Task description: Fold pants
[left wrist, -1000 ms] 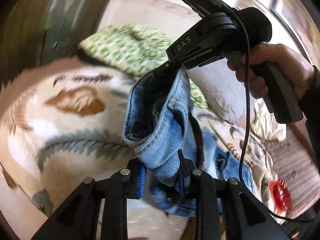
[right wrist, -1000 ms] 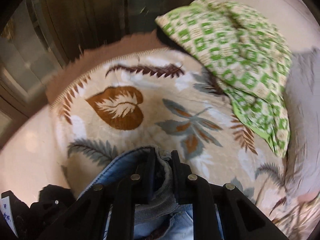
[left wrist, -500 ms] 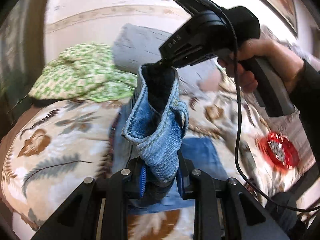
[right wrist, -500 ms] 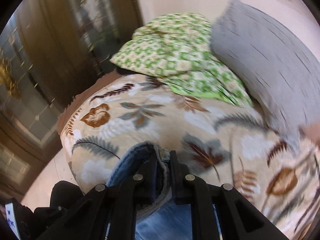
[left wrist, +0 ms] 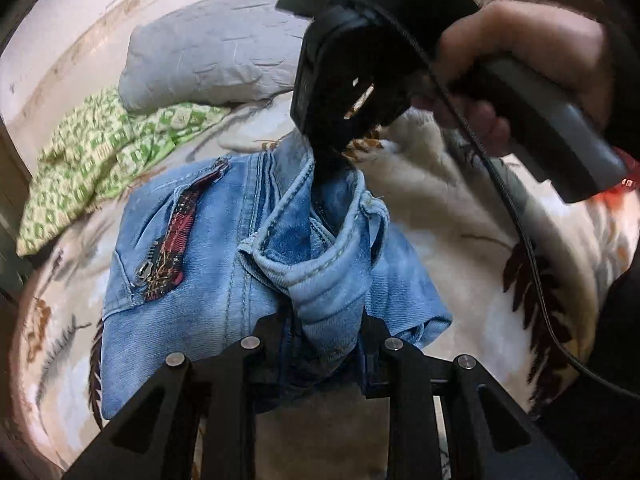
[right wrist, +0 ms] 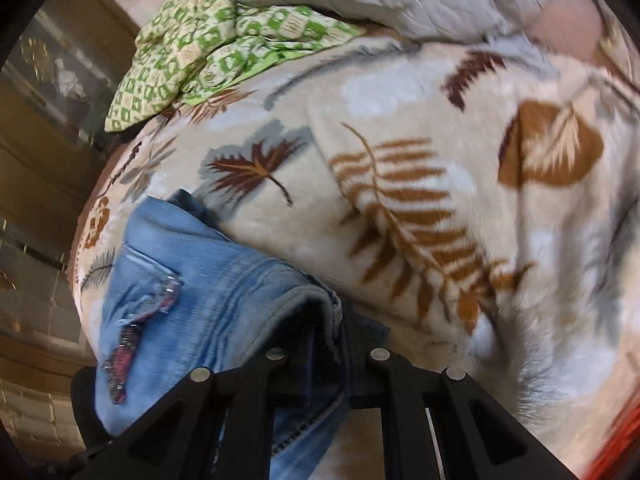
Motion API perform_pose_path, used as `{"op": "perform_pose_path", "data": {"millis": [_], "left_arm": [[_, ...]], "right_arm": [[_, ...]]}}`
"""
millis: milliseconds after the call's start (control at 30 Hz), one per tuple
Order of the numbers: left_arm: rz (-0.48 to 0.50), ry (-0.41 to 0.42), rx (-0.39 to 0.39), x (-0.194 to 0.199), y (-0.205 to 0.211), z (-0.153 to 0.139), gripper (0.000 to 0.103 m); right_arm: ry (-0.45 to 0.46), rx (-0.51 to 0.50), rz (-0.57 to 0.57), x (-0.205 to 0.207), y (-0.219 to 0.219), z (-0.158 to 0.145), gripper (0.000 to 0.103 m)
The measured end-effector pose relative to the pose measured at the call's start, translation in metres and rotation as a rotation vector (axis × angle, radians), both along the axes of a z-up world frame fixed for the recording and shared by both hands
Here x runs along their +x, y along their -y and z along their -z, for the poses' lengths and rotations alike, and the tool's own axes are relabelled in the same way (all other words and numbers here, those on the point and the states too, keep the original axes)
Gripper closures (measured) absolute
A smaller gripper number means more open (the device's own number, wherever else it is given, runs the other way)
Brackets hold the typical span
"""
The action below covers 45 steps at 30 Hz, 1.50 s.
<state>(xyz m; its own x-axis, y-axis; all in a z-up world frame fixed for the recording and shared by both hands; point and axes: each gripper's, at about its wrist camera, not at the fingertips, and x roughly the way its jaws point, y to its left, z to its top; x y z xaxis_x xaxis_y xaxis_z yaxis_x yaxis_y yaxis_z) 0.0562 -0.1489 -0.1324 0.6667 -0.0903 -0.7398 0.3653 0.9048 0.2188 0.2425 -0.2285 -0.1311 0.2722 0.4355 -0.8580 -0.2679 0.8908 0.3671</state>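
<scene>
Light blue jeans (left wrist: 192, 280) with a red plaid patch and zipper lie draped over the leaf-print blanket (left wrist: 460, 216). My left gripper (left wrist: 326, 332) is shut on a bunched hem of the jeans at the bottom of the left wrist view. Farther up in that view, my right gripper (left wrist: 336, 160), held by a hand, pinches the same hem from above. In the right wrist view my right gripper (right wrist: 326, 344) is shut on the denim edge, and the jeans (right wrist: 180, 292) spread to its left over the blanket (right wrist: 400, 200).
A grey pillow (left wrist: 208, 56) and a green patterned cloth (left wrist: 100, 152) lie at the far side of the bed. Something red (left wrist: 624, 188) sits at the right edge. In the right wrist view wooden furniture (right wrist: 44, 152) stands to the left of the bed.
Both grippers swung over the bed and sank, carrying the jeans hem. The jeans, which hung in the air, now lie spread on the blanket with the patch showing.
</scene>
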Motion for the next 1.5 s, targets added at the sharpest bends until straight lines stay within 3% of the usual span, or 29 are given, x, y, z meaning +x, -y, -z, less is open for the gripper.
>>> {"op": "perform_pose_path", "data": {"millis": [67,300,433,500,533,567,600,633,700,733,867,1100,1267,1500], "left_arm": [[-0.009,-0.013,-0.023,0.0,-0.004,-0.001,0.078],[-0.006,-0.009,-0.025,-0.006,-0.002,-0.001,0.078],[-0.004,-0.007,-0.034,0.0,-0.005,-0.001,0.077],[0.0,-0.002,-0.036,-0.001,-0.006,-0.002,0.073],[0.003,0.0,-0.042,-0.002,-0.007,-0.004,0.071],[0.011,0.003,-0.047,-0.003,-0.007,-0.005,0.062],[0.029,0.005,-0.058,-0.005,-0.008,-0.008,0.045],[0.05,0.0,-0.069,-0.007,-0.007,-0.01,0.037],[0.102,-0.047,-0.07,-0.009,-0.002,-0.012,0.0],[0.127,-0.074,-0.071,-0.01,0.001,-0.012,0.0],[0.137,-0.028,-0.039,-0.022,0.007,-0.017,0.0],[0.159,0.035,-0.118,-0.048,-0.015,-0.052,0.0],[0.123,0.06,-0.2,-0.054,-0.06,-0.086,0.0],[0.006,0.025,-0.316,-0.026,-0.141,-0.109,0.0]], "right_arm": [[-0.005,0.034,0.017,0.0,0.005,0.003,0.092],[0.019,-0.016,0.009,-0.003,-0.004,0.0,0.092],[0.045,-0.048,0.017,-0.006,-0.006,-0.005,0.082],[0.048,-0.102,0.041,-0.006,-0.006,-0.01,0.054],[0.048,-0.131,0.056,-0.006,-0.004,-0.012,0.018],[0.063,-0.148,0.075,-0.008,-0.001,-0.016,0.007],[0.086,-0.145,0.082,-0.011,0.001,-0.022,0.008],[0.093,-0.138,0.083,-0.013,0.003,-0.026,0.008],[0.095,-0.126,0.093,-0.015,0.007,-0.032,0.007],[0.086,-0.121,0.089,-0.016,0.007,-0.034,0.007],[0.084,-0.138,0.099,-0.02,0.006,-0.038,0.007],[0.089,-0.145,0.13,-0.028,0.012,-0.054,0.007],[0.118,-0.11,0.16,-0.037,0.019,-0.08,0.007],[0.159,-0.044,0.138,-0.07,0.012,-0.119,0.007]]}}
